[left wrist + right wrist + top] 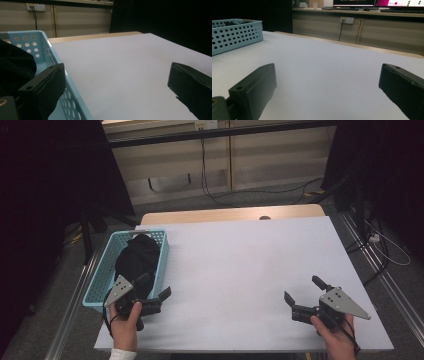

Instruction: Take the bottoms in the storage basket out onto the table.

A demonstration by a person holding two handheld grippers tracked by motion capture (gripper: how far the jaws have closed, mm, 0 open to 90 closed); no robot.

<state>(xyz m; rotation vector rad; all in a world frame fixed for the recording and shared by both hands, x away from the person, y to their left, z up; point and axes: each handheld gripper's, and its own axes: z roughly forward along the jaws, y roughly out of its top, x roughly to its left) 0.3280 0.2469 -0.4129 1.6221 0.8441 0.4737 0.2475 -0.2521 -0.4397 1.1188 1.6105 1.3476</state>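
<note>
Two claws: both held low over the near end of the table (pixel 240 270), well apart, each in one of the person's hands.
Left claw (pixel 152 291): jaws spread wide, nothing between them; one jaw is above the blue basket's near right corner, the other over bare table just beside it.
Right claw (pixel 304 289): jaws spread wide and empty, near the table's right front corner.
Blue basket (pixel 99 275): along the table's left edge, perforated walls, near end overhanging the edge slightly (hard to judge).
Black cloth (pixel 137 257): bundled inside the basket, rising above the rim.
Open room: white surface bare from the basket's right wall across to the right edge, and from both claws to the far wooden strip (pixel 230 214).
</note>
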